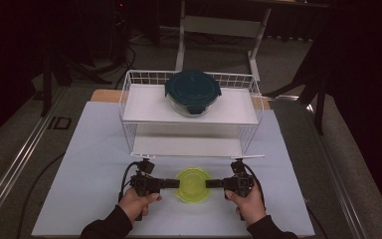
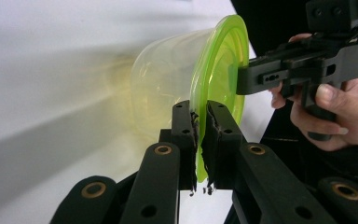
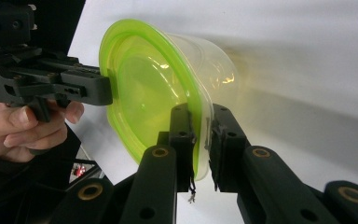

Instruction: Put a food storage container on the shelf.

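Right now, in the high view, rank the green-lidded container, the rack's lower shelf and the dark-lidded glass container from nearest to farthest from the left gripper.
1. Green-lidded container: its rim sits clamped in the left gripper, to that gripper's right.
2. Lower shelf of the wire rack: just beyond, behind the gripper.
3. Dark-lidded glass container: farthest, on the rack's upper shelf.

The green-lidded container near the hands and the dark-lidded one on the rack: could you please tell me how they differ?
The green-lidded container sits on the white table; the dark-lidded container stands on the wire rack's upper shelf. The green-lidded one has a translucent lime lid, the dark-lidded one an opaque teal lid. The left tongs and right tongs pinch the green-lidded container's rim from opposite sides; nothing touches the dark-lidded one. Both are round, clear-bodied and lidded.
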`<control>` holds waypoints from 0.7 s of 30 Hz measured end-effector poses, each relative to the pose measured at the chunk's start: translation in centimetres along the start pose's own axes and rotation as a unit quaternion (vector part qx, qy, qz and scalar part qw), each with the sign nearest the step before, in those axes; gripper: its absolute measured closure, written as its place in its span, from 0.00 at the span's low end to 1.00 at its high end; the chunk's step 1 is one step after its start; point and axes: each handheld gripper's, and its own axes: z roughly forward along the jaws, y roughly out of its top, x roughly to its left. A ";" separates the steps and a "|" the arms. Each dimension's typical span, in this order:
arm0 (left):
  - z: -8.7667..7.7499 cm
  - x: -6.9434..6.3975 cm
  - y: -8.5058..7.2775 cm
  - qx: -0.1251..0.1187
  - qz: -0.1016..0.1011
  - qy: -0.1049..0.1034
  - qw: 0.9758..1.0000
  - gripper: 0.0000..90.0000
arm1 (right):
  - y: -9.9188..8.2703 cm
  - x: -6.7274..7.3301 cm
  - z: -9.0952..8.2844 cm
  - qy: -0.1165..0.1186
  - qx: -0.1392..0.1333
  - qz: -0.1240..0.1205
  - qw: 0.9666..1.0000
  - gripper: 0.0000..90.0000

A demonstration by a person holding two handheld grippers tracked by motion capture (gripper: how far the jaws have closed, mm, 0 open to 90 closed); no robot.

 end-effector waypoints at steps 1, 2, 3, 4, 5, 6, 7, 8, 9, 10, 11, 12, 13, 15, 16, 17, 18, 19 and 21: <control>-0.1 -0.2 0.0 -0.002 0.002 0.000 1.000 0.92 | 0.0 0.1 -0.1 0.001 -0.002 -0.001 1.000 0.89; -0.1 -0.2 0.0 -0.002 0.002 0.000 1.000 0.92 | 0.0 0.1 -0.1 0.001 -0.002 -0.001 1.000 0.89; -0.4 -0.4 0.2 -0.005 0.005 -0.001 1.000 0.92 | 0.1 0.3 -0.2 0.002 -0.003 -0.004 1.000 0.89; -0.5 -0.6 0.3 -0.005 0.007 0.001 1.000 0.92 | 0.2 0.6 -0.5 0.002 -0.008 -0.010 1.000 0.89; -0.7 -0.8 0.4 -0.007 0.011 0.002 1.000 0.92 | 0.3 0.8 -0.6 0.001 -0.008 -0.013 1.000 0.89; -0.8 -0.9 0.4 -0.008 0.012 0.001 1.000 0.92 | 0.3 1.0 -0.7 0.000 -0.011 -0.017 1.000 0.89; -0.9 -1.0 0.5 -0.010 0.012 0.001 1.000 0.92 | 0.3 1.1 -0.8 0.000 -0.013 -0.018 1.000 0.89; -1.1 -1.1 0.5 -0.012 0.015 -0.001 1.000 0.92 | 0.4 1.3 -0.9 0.000 -0.015 -0.021 1.000 0.89; -1.3 -1.3 0.5 -0.014 0.017 -0.002 1.000 0.92 | 0.5 1.5 -1.0 0.001 -0.016 -0.023 1.000 0.89; -1.4 -1.4 0.5 -0.015 0.018 -0.004 1.000 0.92 | 0.5 1.7 -1.2 0.002 -0.018 -0.026 0.999 0.89; -1.5 -1.5 0.5 -0.017 0.018 -0.005 1.000 0.92 | 0.5 1.8 -1.3 0.002 -0.019 -0.029 0.999 0.89; -1.7 -1.7 0.6 -0.018 0.023 -0.004 1.000 0.92 | 0.5 1.9 -1.4 0.003 -0.020 -0.030 0.999 0.89; -1.8 -1.9 0.6 -0.019 0.026 -0.002 0.999 0.92 | 0.6 2.2 -1.5 0.004 -0.020 -0.033 0.999 0.89; -2.2 -2.3 0.8 -0.023 0.032 -0.004 0.999 0.92 | 0.7 2.5 -1.9 0.004 -0.023 -0.040 0.999 0.89; -2.4 -2.5 0.9 -0.025 0.036 -0.005 0.999 0.92 | 0.7 2.8 -2.0 0.004 -0.026 -0.043 0.999 0.89; -2.6 -2.7 1.0 -0.027 0.037 -0.007 0.999 0.92 | 0.8 3.0 -2.3 0.006 -0.027 -0.045 0.999 0.89; -2.6 -2.7 1.0 -0.027 0.037 -0.007 0.999 0.92 | 0.8 3.0 -2.3 0.006 -0.027 -0.045 0.999 0.89; -2.9 -3.1 1.2 -0.031 0.042 -0.009 0.999 0.93 | 1.0 3.5 -2.9 0.009 -0.033 -0.052 0.998 0.89; -3.3 -3.7 1.4 -0.038 0.051 -0.012 0.998 0.93 | 1.0 3.8 -3.1 0.010 -0.036 -0.054 0.998 0.89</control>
